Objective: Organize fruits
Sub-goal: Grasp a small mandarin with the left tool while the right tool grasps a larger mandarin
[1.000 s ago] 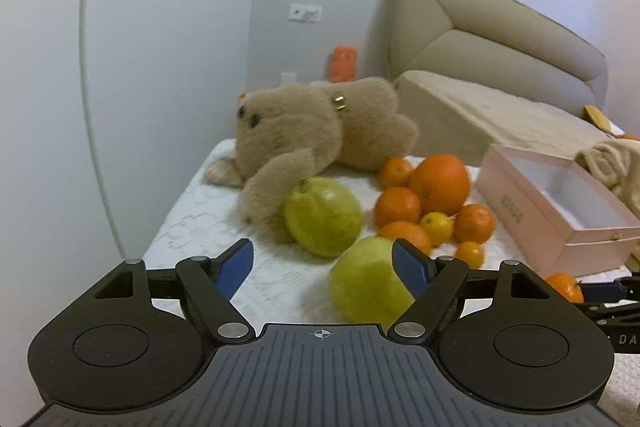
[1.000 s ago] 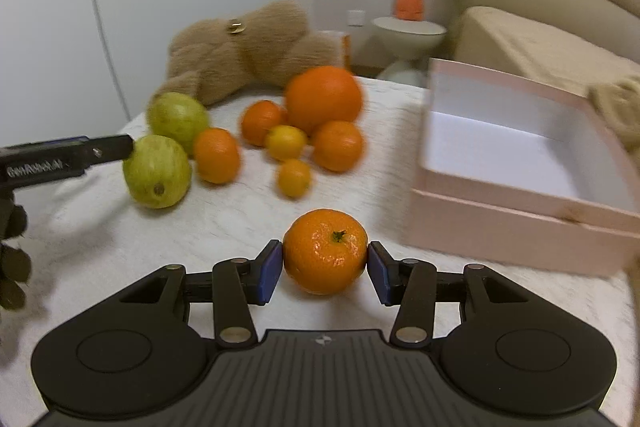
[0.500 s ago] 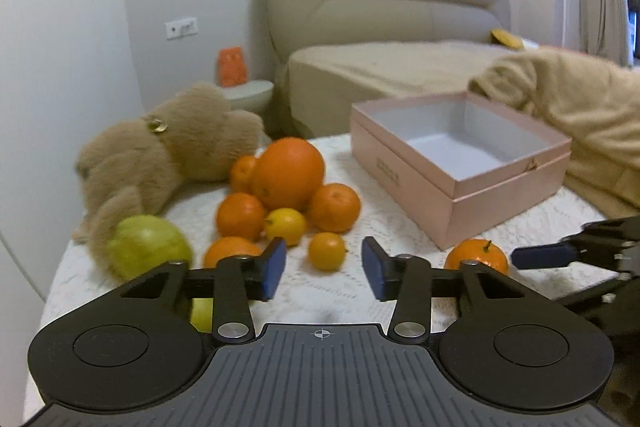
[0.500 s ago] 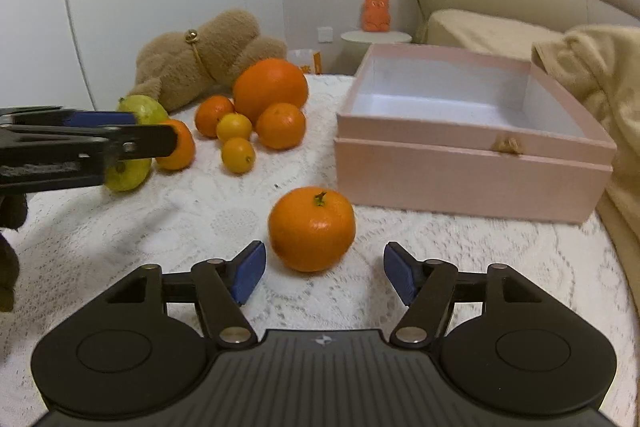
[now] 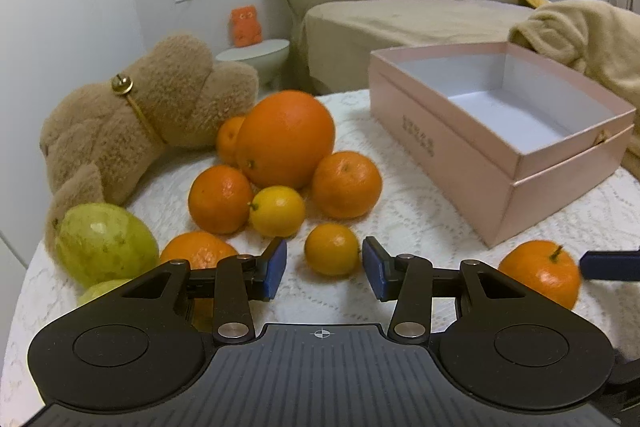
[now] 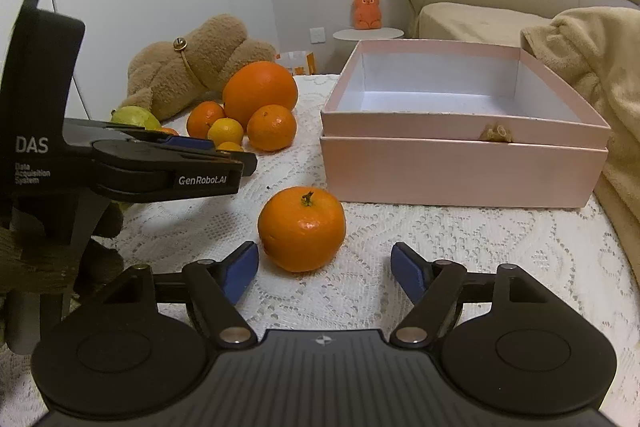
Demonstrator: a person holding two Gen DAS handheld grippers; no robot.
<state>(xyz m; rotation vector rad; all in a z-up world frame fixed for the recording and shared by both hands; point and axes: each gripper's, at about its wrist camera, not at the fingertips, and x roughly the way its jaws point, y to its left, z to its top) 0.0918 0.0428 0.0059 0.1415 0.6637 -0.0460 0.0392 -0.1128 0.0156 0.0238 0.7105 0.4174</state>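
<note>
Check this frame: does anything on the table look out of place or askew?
Yes: a brown teddy bear lies toppled on its side against the fruit pile, and one tangerine sits apart from the pile, beside the empty pink box. Nothing looks spilled or damaged.

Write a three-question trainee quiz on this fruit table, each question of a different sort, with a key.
1. True or false: the pink box already holds fruit.
2. The stemmed orange lies: A) clamped in the right gripper; B) free on the lace cloth, just ahead of that gripper's open jaws; C) inside the box.
3. Fill in: the small orange fruit just ahead of the left gripper is ____ by its pads.

Key: 1 false, the box is empty. 2 B; the jaws have just been opening, with nothing between them. 3 untouched; it sits beyond the pads.
</note>
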